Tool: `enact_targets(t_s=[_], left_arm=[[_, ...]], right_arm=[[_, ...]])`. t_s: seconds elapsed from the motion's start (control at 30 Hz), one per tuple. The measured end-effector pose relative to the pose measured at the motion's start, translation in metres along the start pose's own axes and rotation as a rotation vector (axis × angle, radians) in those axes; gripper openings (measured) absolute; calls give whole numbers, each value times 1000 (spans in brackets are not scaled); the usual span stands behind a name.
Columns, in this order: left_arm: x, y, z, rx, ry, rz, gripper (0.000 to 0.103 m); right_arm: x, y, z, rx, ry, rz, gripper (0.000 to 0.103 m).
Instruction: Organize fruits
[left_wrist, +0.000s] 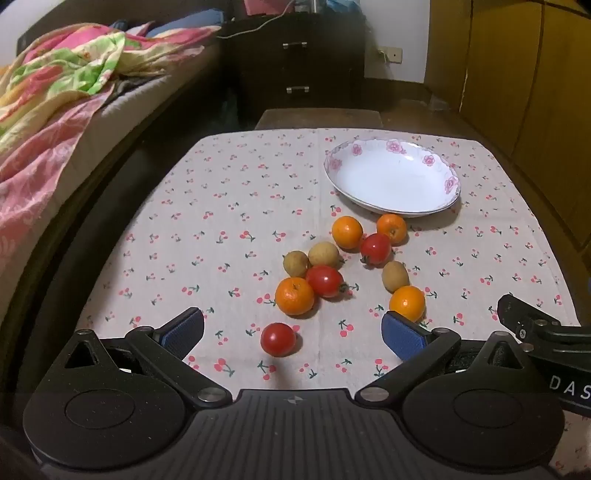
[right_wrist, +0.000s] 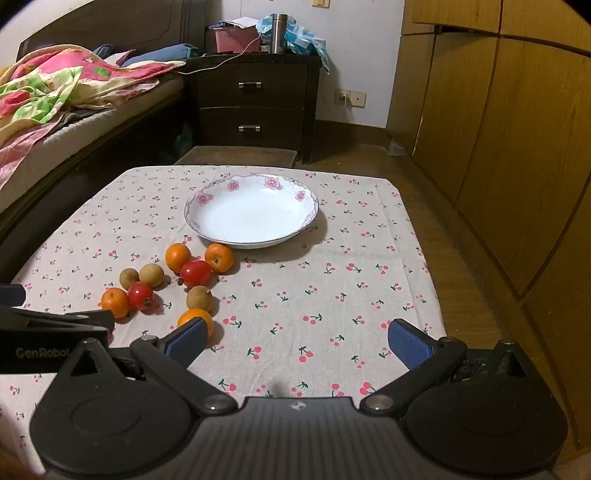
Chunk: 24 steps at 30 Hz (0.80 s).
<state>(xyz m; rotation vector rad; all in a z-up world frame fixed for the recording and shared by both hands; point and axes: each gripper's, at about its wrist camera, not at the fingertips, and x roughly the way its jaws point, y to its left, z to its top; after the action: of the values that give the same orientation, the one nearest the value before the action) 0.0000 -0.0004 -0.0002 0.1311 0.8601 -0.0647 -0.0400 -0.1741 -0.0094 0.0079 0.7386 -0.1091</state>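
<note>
- On the cherry-print cloth (left_wrist: 229, 206): oranges, red tomatoes, brown longans clustered, glossy.
- White floral plate (left_wrist: 393, 176) just beyond.
- Left gripper (left_wrist: 291, 332) and right gripper (right_wrist: 295, 338): jaws apart, holding nothing.

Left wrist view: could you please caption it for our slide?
Open left gripper over a lone tomato; empty plate beyond.

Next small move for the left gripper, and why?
Probably ease the left gripper forward and close on the lone cherry tomato. Both grippers are open and hold nothing, the tomato sits between the left fingers, clear of the other fruit, and the floral plate holds no fruit.
</note>
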Motion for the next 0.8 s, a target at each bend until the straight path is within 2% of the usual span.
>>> enact_targets(t_s=[0.43,0.8], left_arm=[[6,-6,-10,-8,18,-13,103],[7,-2,-7,-26,39,-22,103]], right_arm=[[2,2,2,2,5,2,103],[3,2,0,4,8,6,103]])
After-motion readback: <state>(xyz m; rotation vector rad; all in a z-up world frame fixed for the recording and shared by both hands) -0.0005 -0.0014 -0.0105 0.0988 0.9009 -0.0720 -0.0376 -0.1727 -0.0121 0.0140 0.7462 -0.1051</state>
